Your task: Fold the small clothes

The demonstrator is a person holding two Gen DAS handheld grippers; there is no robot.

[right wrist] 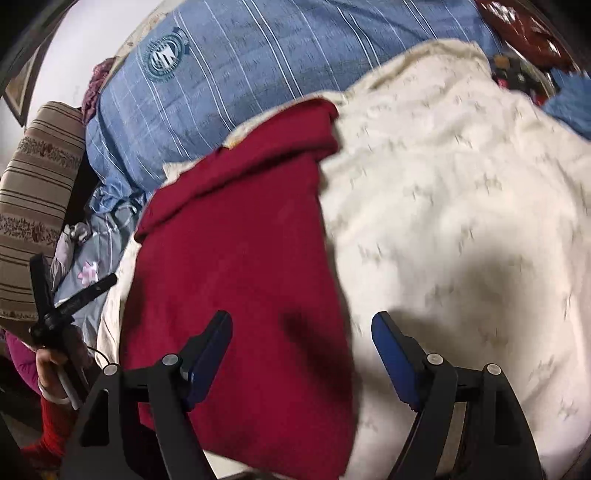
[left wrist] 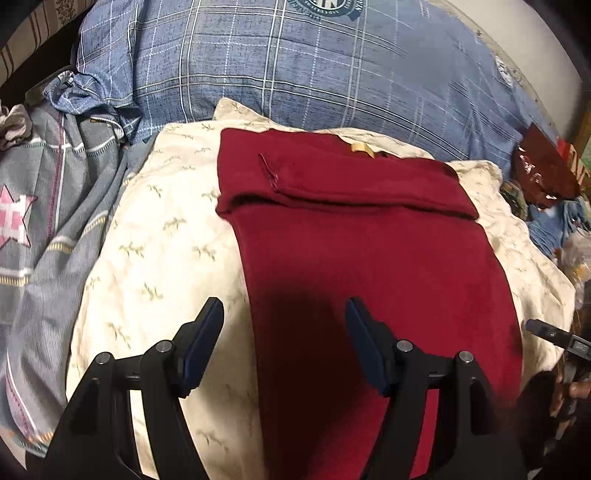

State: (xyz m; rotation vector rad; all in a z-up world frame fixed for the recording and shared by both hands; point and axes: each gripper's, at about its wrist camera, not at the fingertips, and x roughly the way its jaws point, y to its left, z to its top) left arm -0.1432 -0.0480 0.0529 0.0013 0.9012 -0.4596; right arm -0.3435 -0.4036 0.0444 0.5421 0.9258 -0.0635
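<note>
Red garment [left wrist: 369, 258] centre frame, top edge folded over; further folds likely left. Left gripper [left wrist: 284, 347] and right gripper [right wrist: 301, 354] jaws apart, empty.

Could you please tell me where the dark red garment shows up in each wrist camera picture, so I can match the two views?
Left wrist view: the dark red garment fills the centre, running from the folded far end down between the fingers.
Right wrist view: the dark red garment sits left of centre, slanting up to the right.
Shared landmark: the round emblem on the blue plaid bedding beyond it.
</note>
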